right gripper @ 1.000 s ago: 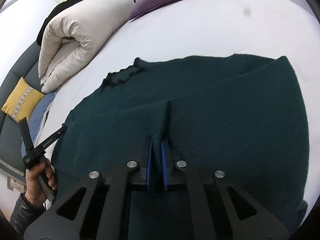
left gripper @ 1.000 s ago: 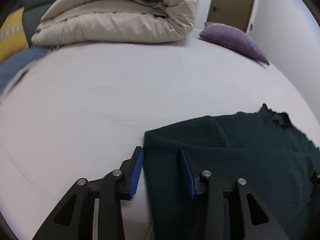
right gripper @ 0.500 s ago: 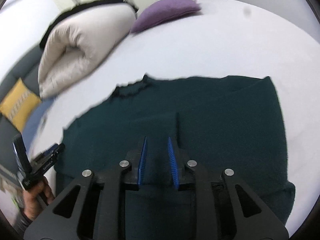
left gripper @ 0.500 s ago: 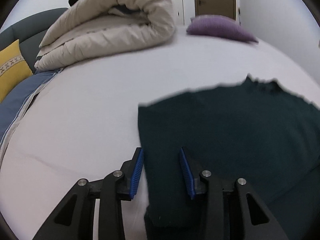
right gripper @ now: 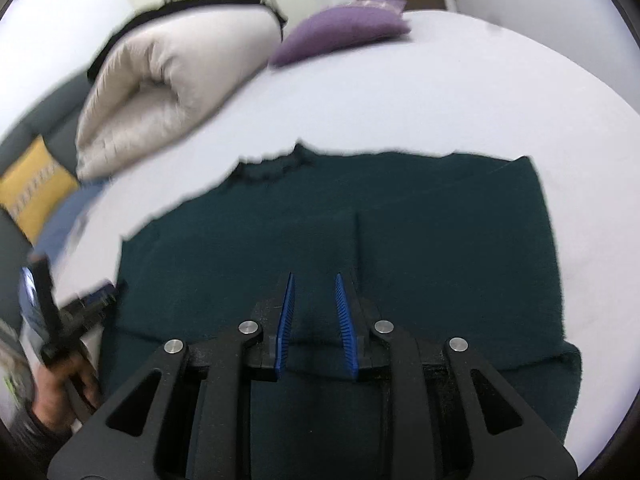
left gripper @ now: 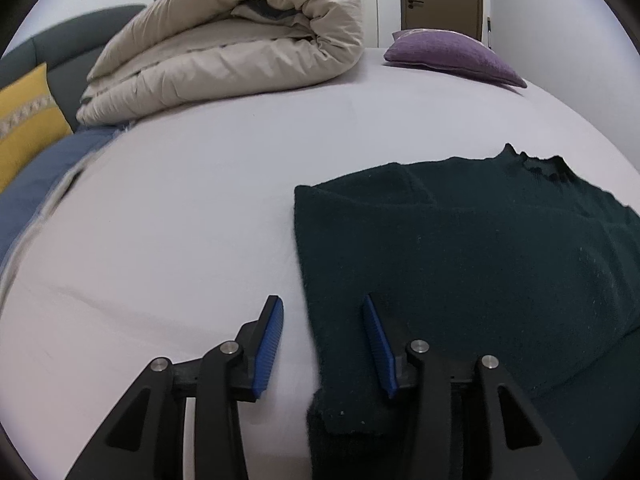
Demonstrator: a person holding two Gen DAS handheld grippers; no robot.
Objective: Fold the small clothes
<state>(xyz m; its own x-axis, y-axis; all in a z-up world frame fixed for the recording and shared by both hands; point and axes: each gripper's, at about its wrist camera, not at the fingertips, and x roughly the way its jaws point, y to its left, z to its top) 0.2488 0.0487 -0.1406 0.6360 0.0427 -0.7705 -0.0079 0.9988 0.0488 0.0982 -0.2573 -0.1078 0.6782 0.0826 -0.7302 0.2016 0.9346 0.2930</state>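
Observation:
A dark green knitted sweater [left gripper: 480,248] lies flat on the white bed, both sleeves folded in over its body, frilled collar at the far edge. It also shows in the right wrist view [right gripper: 420,240]. My left gripper [left gripper: 322,310] is open and empty, hovering over the sweater's left edge, one finger over the sheet and one over the cloth. My right gripper [right gripper: 314,284] is open and empty above the sweater's middle, near the folded sleeve edge. The left gripper and the hand holding it show at the left of the right wrist view [right gripper: 76,308].
A rolled beige duvet [left gripper: 232,44] lies at the head of the bed [left gripper: 180,208]. A purple cushion [left gripper: 452,56] sits at the far right. A yellow cushion [left gripper: 24,120] and blue cloth [left gripper: 36,176] lie at the left. A door is behind.
My right gripper has opened, let go of the sweater fold, and pulled back. My left gripper stayed open and rose away from the sweater's edge.

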